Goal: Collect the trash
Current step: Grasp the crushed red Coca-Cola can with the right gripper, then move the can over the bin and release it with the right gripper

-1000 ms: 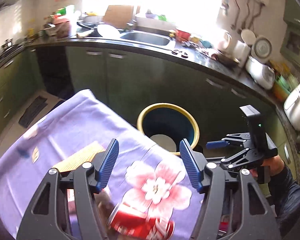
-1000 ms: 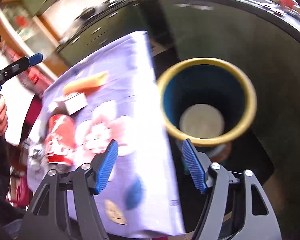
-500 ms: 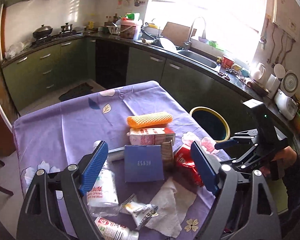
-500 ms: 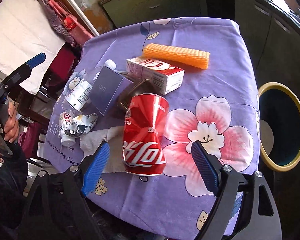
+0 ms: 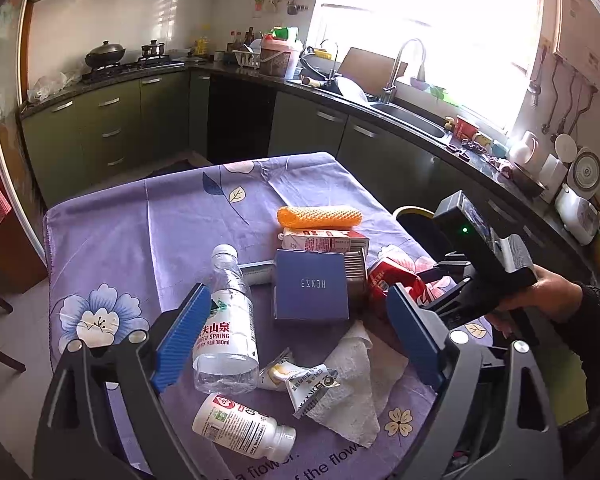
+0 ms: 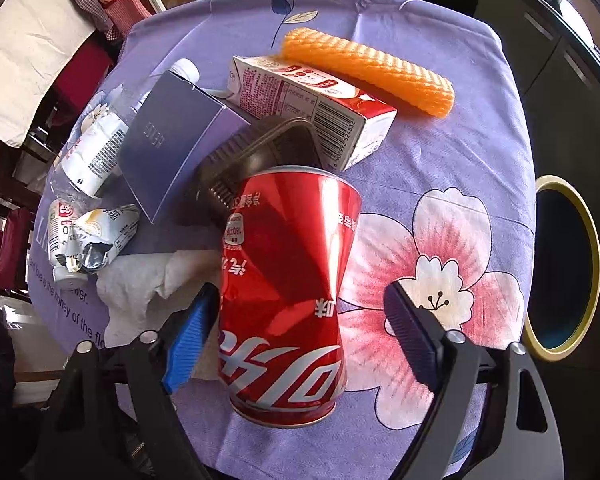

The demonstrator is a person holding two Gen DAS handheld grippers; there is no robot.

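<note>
While the dented red aluminium drink can (image 6: 286,292) lies on its side between the blue pads of the right gripper (image 6: 300,332), it is not yet pinched: the jaws have just been closing, the left pad is seen at or almost at the can's wall, and the right pad stands clear of it. The can is judged likely to roll or skid across the cloth if only one pad meets it first, and its creased waist may let it twist out of a shallow hold. A crumpled white paper napkin (image 6: 140,292) just beside the left pad could be caught along with it. The jaws of the left gripper (image 5: 300,340) are spread wide with nothing pressed; a clear plastic water bottle (image 5: 226,320), a torn foil wrapper (image 5: 304,380) and a small white supplement bottle (image 5: 240,426) lie below and between them. Further off, a blue square box (image 5: 310,294), a red-and-white milk carton (image 6: 312,108) and an orange foam net sleeve (image 6: 368,70) are laid on the purple flowered tablecloth (image 6: 440,152). Past the table's edge a yellow-rimmed dark bin (image 6: 564,264) is set on the floor, well apart from the can. Beyond it, green kitchen cabinets (image 5: 108,136) and a steel sink (image 5: 408,114) under a bright window are seen.
</note>
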